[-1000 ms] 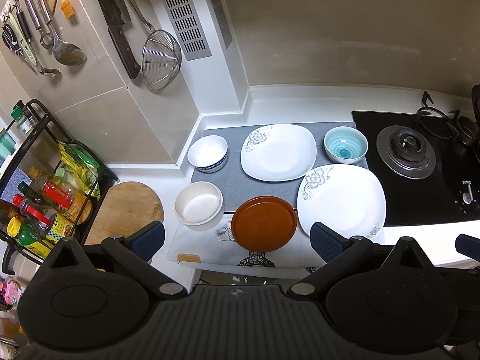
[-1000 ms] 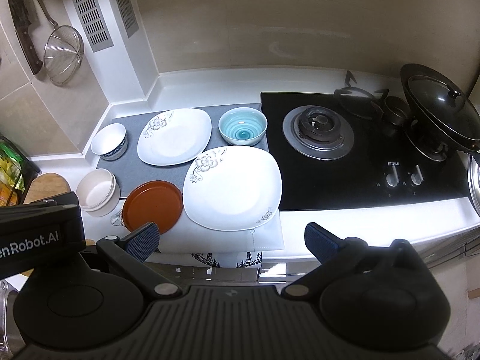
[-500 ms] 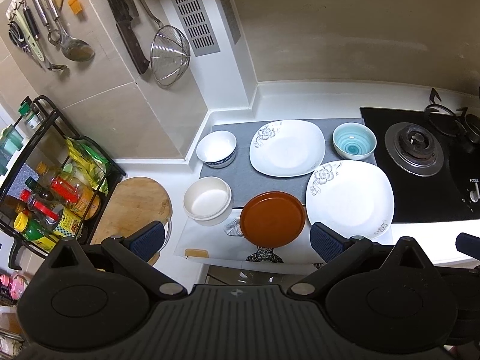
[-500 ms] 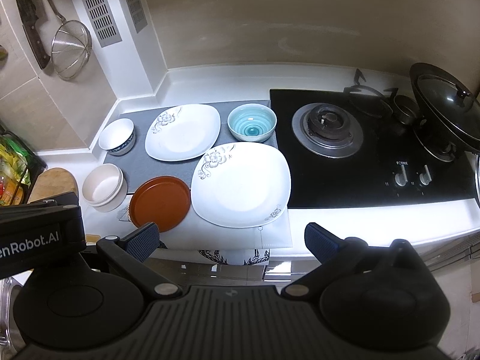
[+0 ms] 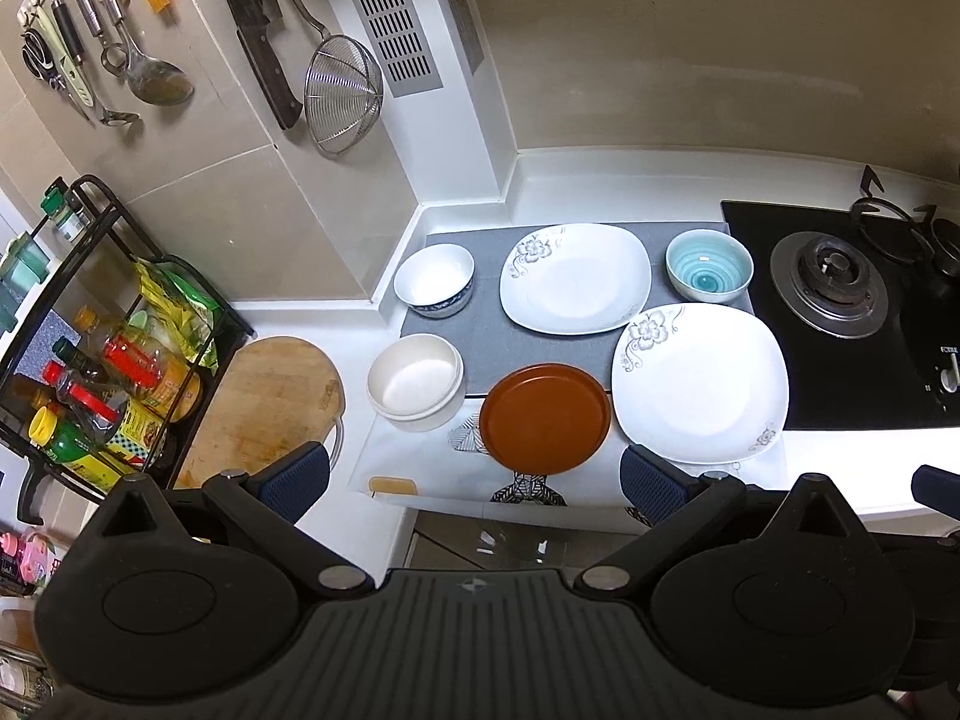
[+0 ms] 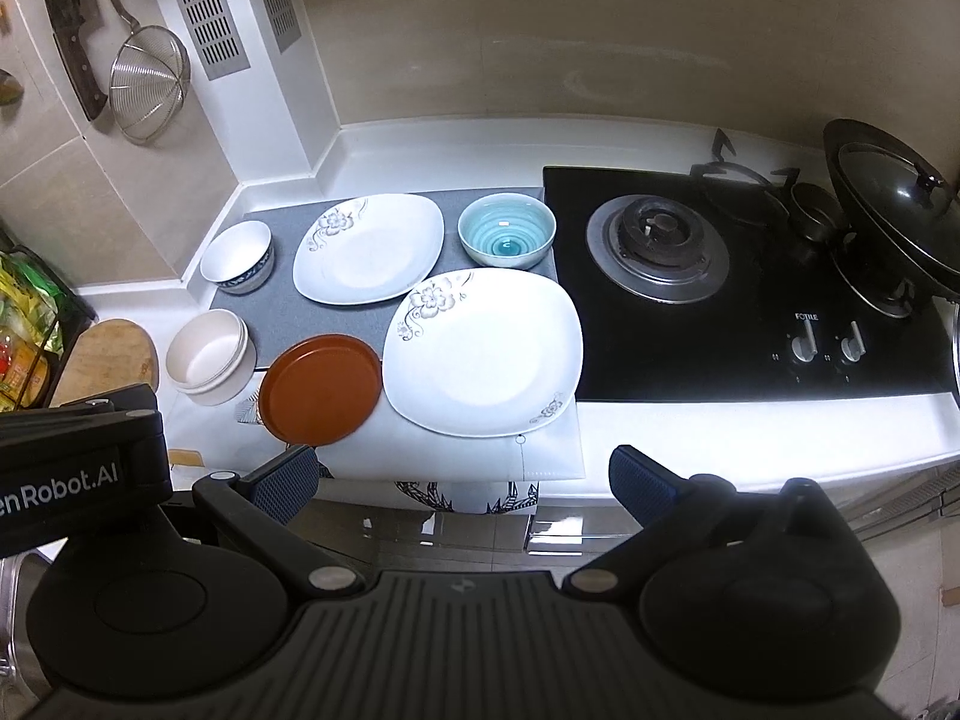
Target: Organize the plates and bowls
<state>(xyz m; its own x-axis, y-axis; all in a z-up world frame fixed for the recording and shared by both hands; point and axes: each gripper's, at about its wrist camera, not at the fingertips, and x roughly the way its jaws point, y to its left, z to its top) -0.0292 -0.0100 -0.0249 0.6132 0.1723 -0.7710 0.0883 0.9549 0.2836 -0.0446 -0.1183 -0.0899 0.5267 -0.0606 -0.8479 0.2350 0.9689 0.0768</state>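
Left claw (image 5: pixel 474 480) and right claw (image 6: pixel 459 477) both spread apart and empty above the table (image 6: pixel 720 426) edge, brown plate (image 5: pixel 545 418) touching large white plate (image 5: pixel 699 381), smaller white plate (image 5: pixel 576 278) between blue-rimmed bowl (image 5: pixel 434 279) and teal bowl (image 5: pixel 709 265), cream bowl (image 5: pixel 416 382) left.

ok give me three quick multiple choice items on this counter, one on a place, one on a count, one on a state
1. Where is the blue bowl?
A. beside the stove
B. on the cutting board
C. inside the cream bowl

2. How many white floral plates?
A. one
B. two
C. four

3. What state is the right hand-held gripper in?
A. shut on a plate
B. shut on a bowl
C. open, empty

Answers:
1 A, it sits on the grey mat next to the stove's edge.
2 B, the far plate and near plate.
3 C, its fingers stand wide apart with nothing between them.
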